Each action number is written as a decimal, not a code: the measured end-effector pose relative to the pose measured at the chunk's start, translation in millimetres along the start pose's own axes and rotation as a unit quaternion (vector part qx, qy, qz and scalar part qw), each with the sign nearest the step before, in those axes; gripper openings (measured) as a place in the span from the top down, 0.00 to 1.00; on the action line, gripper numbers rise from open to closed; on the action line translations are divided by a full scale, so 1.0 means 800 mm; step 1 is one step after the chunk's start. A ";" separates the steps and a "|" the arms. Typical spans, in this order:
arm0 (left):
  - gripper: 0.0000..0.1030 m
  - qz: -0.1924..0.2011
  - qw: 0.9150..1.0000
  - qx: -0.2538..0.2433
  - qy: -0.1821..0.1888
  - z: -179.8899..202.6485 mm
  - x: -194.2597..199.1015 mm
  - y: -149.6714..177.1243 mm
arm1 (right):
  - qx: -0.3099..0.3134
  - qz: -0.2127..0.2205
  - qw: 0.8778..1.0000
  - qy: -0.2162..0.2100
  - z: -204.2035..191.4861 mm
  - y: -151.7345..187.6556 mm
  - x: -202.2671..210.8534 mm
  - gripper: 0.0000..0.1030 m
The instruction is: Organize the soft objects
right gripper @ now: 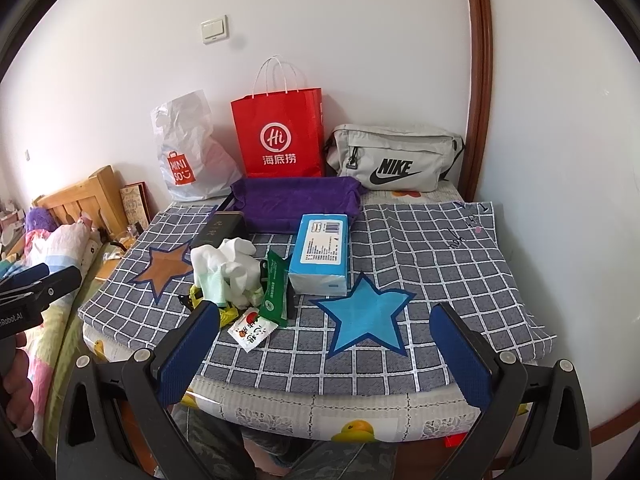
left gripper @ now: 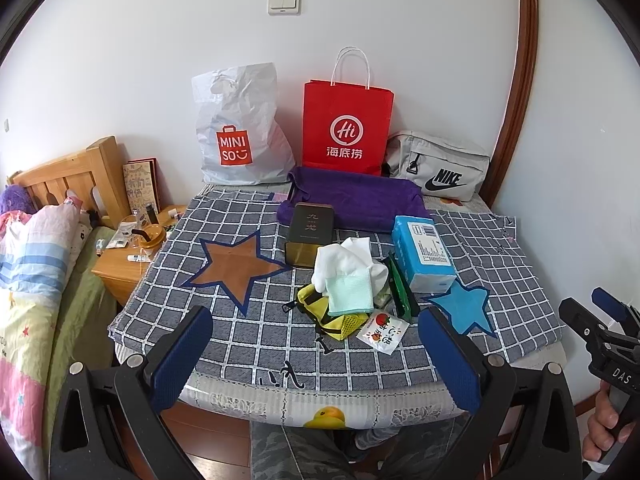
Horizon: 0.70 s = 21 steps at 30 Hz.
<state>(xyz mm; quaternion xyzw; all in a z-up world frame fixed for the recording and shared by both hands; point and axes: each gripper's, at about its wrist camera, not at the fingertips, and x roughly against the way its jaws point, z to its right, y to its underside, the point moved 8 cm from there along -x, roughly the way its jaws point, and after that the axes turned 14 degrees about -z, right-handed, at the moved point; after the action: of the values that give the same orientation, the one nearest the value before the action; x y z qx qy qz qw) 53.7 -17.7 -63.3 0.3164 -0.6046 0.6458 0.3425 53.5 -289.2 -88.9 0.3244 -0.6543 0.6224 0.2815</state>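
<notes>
A heap of soft things lies mid-table: white gloves [left gripper: 352, 258] [right gripper: 230, 262], a pale green cloth [left gripper: 346, 294], and a yellow mesh pouch [left gripper: 334, 318] under them. Behind sit a folded purple towel [left gripper: 356, 198] [right gripper: 296, 200], a blue tissue pack [left gripper: 422, 254] [right gripper: 322, 254], a dark tin [left gripper: 308, 234], a green packet [right gripper: 274, 294] and a small white sachet [left gripper: 382, 332] [right gripper: 252, 330]. My left gripper [left gripper: 316, 344] hangs open over the table's near edge, in front of the heap. My right gripper [right gripper: 324, 340] is open too, above the blue star patch [right gripper: 364, 316], empty.
Against the wall stand a white Miniso bag [left gripper: 240, 128], a red paper bag [left gripper: 346, 126] and a grey Nike pouch [left gripper: 438, 166]. A checked cloth [right gripper: 432, 256] covers the table. A wooden nightstand [left gripper: 120, 268] with small items and a bed [left gripper: 36, 264] lie left.
</notes>
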 end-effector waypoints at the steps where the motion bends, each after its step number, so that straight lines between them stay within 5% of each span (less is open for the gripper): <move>1: 0.00 0.000 1.000 -0.001 -0.001 0.002 0.001 -0.003 | 0.002 0.000 1.000 0.001 -0.001 -0.001 0.000 0.00; 21: 0.00 -0.001 1.000 -0.007 0.005 0.018 -0.021 -0.019 | 0.021 0.002 1.000 -0.002 -0.013 -0.007 -0.013 0.00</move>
<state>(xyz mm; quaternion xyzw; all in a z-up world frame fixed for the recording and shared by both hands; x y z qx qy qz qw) 75.9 -32.6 -67.4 0.3116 -0.6074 0.6423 0.3484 64.1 -278.1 -92.8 0.3302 -0.6422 0.6359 0.2724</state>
